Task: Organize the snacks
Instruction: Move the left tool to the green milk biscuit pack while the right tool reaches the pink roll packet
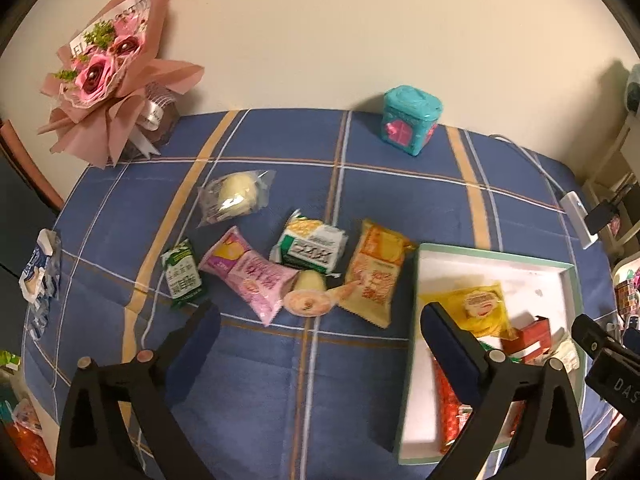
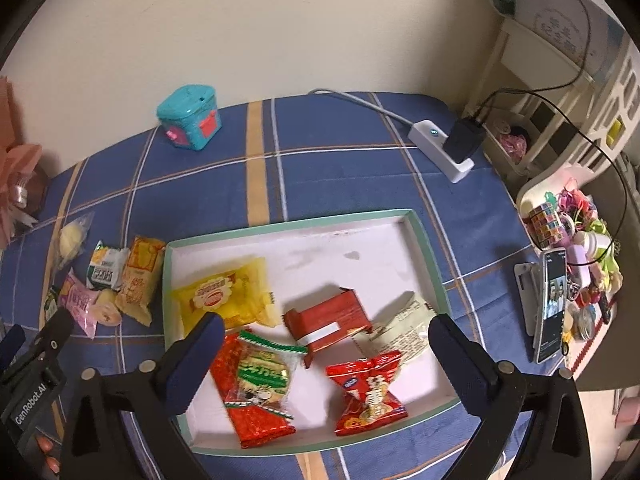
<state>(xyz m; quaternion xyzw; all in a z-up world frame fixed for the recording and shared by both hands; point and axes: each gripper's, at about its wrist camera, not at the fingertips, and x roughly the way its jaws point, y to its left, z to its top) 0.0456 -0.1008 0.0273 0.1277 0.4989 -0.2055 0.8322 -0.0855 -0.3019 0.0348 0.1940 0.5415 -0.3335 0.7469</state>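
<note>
Blue plaid tablecloth [image 1: 260,360] (orange, white stripes), teal-rimmed white tray [image 2: 424,240].

A plain cream wall [image 1: 360,32] is rising behind the table [image 2: 340,152], which is wearing a blue plaid cloth. A white shelf unit [image 2: 560,92] is standing at two o'clock, its cables trailing down; warm light is casting soft shadows.

Warm, dim indoor light, heavy fisheye bending
Corners vignette black; soft shadows fall behind the teal tin [image 1: 412,125]; slight blur throughout.
</note>
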